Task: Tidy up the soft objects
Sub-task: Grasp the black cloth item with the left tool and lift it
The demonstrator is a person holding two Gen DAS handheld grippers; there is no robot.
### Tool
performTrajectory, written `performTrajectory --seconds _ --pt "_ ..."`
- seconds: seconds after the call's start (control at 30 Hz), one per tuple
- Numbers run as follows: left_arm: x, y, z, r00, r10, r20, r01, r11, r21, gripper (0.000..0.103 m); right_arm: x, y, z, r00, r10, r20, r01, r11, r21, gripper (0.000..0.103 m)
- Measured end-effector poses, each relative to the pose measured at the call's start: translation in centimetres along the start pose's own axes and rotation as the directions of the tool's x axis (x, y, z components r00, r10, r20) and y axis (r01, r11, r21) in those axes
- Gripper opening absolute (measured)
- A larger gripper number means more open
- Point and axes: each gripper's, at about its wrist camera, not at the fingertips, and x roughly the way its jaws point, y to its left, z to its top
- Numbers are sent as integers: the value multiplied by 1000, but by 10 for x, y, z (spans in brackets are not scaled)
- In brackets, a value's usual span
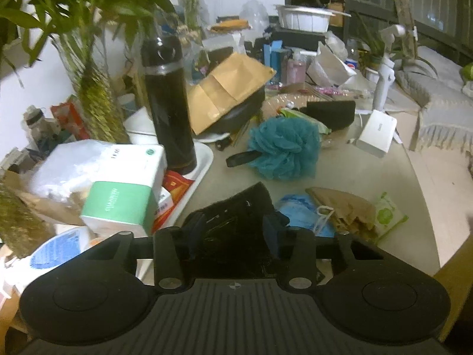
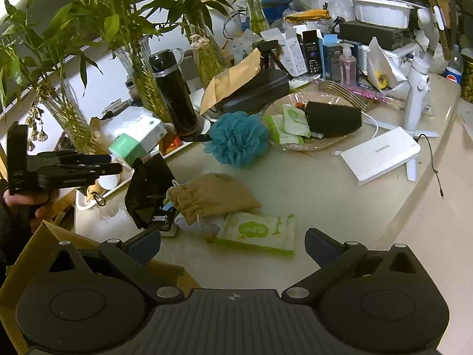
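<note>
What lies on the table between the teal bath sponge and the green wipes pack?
A tan drawstring pouch lies between the teal bath sponge and the green wipes pack, seen best in the right wrist view.

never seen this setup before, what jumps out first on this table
The teal bath pouf sits mid-table, the brightest thing against the clutter. In front of it the left gripper has a black cloth between its fingers, beside a tan drawstring bag and a green wipes pack. A tall black flask stands behind, among leafy plants.
</note>
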Motion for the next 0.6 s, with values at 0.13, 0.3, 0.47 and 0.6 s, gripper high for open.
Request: performTrajectory --seconds 0.13,0.3,0.47,0.6 --pt "19 2 1 999 -19 -26 19 1000 9 37 2 -3 0 1000 -5 -4 5 1000 7 103" --pt "33 3 1 998 -53 -28 53 999 -2 25 4 -8 0 1000 -15 -8 15 1000 13 103" --pt "42 7 2 996 -77 -46 75 996 -41 4 7 -16 0 1000 -26 -9 26 999 31 103" --pt "35 9 3 998 -62 -30 60 996 -61 3 9 -18 0 999 -31 -10 31 999 36 103"
